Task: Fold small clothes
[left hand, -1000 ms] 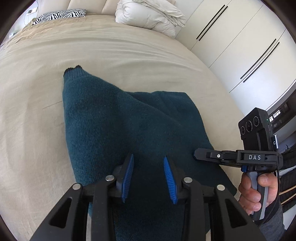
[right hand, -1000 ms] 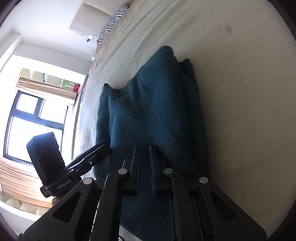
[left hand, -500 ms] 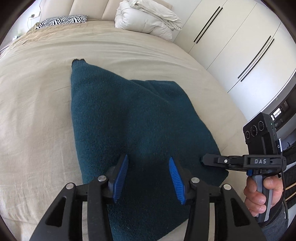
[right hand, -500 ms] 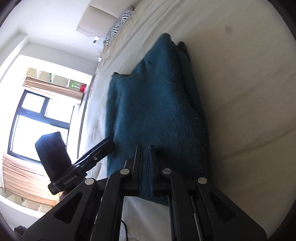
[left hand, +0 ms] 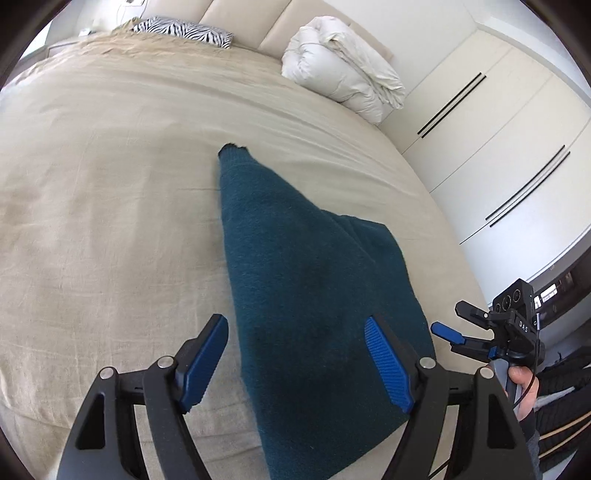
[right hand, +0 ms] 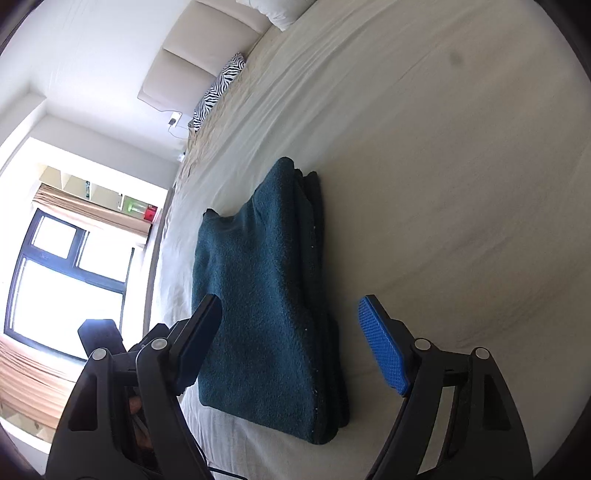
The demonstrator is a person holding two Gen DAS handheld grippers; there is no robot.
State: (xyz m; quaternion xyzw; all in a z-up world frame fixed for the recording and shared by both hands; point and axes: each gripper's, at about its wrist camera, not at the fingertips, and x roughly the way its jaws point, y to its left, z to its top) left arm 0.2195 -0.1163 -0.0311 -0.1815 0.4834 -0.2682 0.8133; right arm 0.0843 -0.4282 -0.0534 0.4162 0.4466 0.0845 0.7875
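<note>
A dark teal knitted sweater (left hand: 295, 288) lies folded in layers on the beige bed sheet (left hand: 103, 229), near the bed's front edge. One sleeve cuff (left hand: 232, 151) points away up the bed. My left gripper (left hand: 295, 354) is open wide and empty, held above the sweater's near end. My right gripper (right hand: 291, 339) is open wide and empty too, held over the sweater (right hand: 266, 295) and apart from it. The right gripper also shows in the left wrist view (left hand: 458, 332), off the sweater's right edge.
A rolled white duvet (left hand: 343, 77) and a zebra-print pillow (left hand: 184, 31) lie at the head of the bed. White wardrobe doors (left hand: 517, 155) stand to the right. A window (right hand: 62, 291) is on the far side.
Both grippers have opened wide; the right one was shut a second ago. Both have pulled back and up from the sweater, which now lies flat on the bed.
</note>
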